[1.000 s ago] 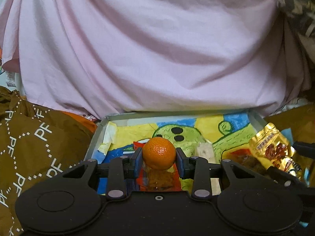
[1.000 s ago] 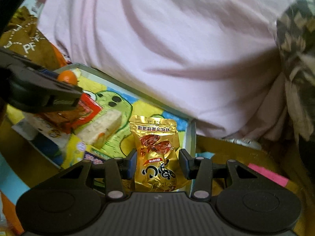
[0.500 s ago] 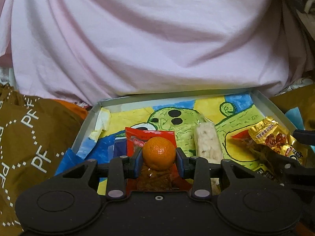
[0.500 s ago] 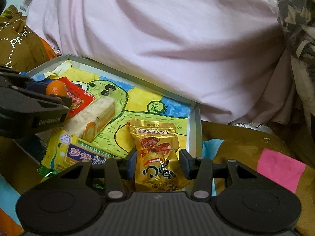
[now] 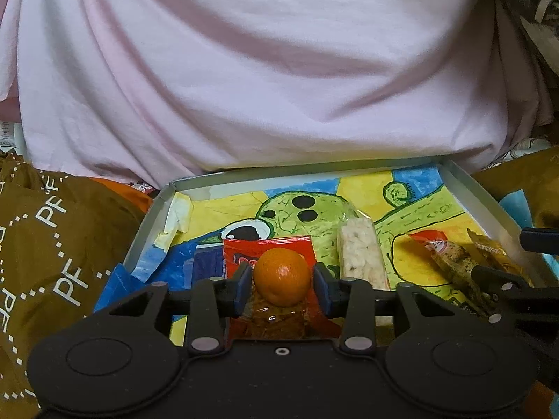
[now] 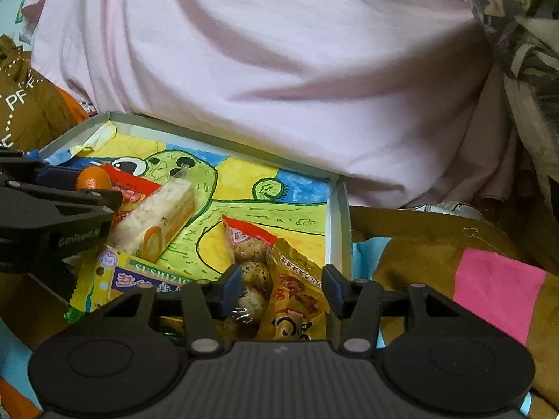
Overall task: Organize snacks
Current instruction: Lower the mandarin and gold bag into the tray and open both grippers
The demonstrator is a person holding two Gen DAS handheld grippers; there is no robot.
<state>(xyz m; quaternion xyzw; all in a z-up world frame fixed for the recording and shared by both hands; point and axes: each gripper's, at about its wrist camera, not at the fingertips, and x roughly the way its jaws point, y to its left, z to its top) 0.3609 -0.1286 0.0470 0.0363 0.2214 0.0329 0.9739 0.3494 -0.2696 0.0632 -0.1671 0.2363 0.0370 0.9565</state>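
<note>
My left gripper [image 5: 282,287] is shut on a small orange [image 5: 282,276] and holds it over the near left part of a shallow white tray [image 5: 464,183] lined with a green cartoon drawing. Under the orange lies a red snack packet [image 5: 269,248]. A clear-wrapped white rice bar [image 5: 361,251] lies to its right. My right gripper [image 6: 281,288] is open above a gold snack bag [image 6: 297,300] and a packet of speckled eggs [image 6: 249,262] at the tray's near right. The orange also shows in the right wrist view [image 6: 93,178].
A yellow-green packet [image 6: 139,276] lies at the tray's near edge. A big pink cloth mound [image 5: 265,70] rises behind the tray. A brown printed cloth [image 5: 52,244] lies left. Brown and pink fabric [image 6: 489,276] lies right of the tray wall [image 6: 339,223].
Both grippers have pulled back toward the tray's near edge. The gold bag sits lower between the right fingers, and the egg packet has come into view. The orange stays gripped.
</note>
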